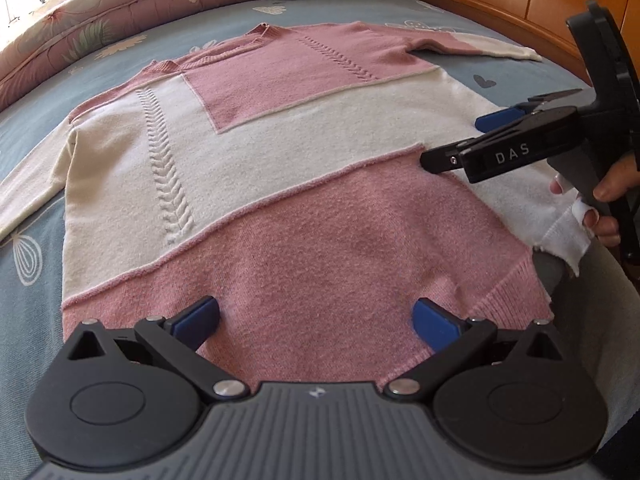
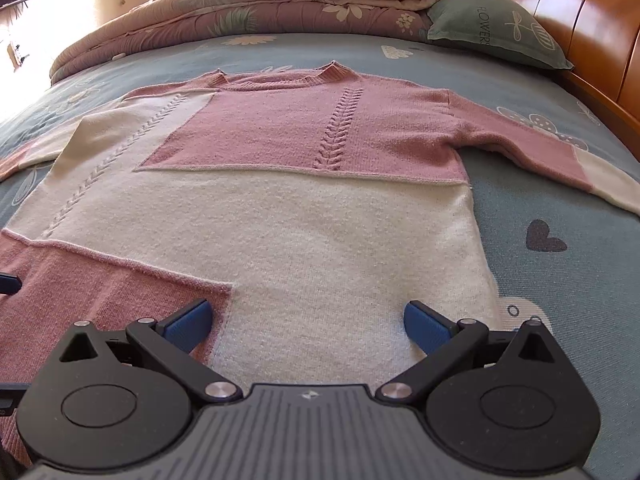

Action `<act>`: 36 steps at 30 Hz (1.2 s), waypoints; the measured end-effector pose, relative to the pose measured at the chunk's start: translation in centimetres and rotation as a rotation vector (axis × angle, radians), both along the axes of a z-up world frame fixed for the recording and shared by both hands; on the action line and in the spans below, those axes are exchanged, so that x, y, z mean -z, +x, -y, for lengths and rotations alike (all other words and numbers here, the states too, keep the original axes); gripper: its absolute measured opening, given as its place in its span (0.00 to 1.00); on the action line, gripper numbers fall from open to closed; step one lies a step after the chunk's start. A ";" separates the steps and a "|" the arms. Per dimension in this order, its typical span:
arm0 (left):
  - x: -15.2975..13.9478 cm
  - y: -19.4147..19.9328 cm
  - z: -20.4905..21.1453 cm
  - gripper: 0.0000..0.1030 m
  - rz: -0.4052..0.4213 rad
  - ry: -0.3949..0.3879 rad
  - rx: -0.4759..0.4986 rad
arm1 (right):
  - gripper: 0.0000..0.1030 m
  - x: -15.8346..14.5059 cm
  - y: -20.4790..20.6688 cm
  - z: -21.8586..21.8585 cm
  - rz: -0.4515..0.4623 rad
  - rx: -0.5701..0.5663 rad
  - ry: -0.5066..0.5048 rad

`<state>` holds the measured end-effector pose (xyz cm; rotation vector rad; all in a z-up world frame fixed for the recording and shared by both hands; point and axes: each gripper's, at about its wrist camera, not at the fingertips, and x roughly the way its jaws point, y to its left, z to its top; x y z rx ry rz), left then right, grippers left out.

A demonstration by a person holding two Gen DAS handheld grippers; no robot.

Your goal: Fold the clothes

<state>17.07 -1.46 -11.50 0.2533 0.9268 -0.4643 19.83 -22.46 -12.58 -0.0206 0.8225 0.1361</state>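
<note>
A pink and cream knit sweater (image 1: 280, 184) lies flat and face up on the bed, neck away from me, both sleeves spread out to the sides; it also shows in the right wrist view (image 2: 304, 224). My left gripper (image 1: 316, 322) is open and empty, hovering over the pink hem area. My right gripper (image 2: 306, 324) is open and empty over the cream lower part near the sweater's right side. The right gripper also shows in the left wrist view (image 1: 460, 140), held by a hand above the sweater's right edge.
The bed has a blue patterned sheet (image 2: 552, 280). A folded floral quilt (image 2: 256, 8) and a green pillow (image 2: 496, 28) lie at the far end. A wooden headboard (image 2: 592, 32) runs along the right side.
</note>
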 end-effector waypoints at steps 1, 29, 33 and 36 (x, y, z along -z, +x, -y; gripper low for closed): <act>-0.1 -0.1 -0.2 0.99 -0.010 -0.006 -0.005 | 1.00 0.0 -0.1 0.0 0.003 0.001 0.000; -0.5 1.5 -2.7 0.99 -0.111 -0.207 -0.239 | 1.00 0.4 -4.7 -0.8 0.042 0.015 -0.019; -0.5 1.3 -2.6 0.99 -0.096 -0.210 -0.261 | 1.00 0.5 -5.1 -0.9 0.057 0.024 -0.022; -0.5 1.4 -2.4 0.99 -0.094 -0.198 -0.268 | 1.00 0.6 -5.6 -0.9 0.066 0.023 -0.025</act>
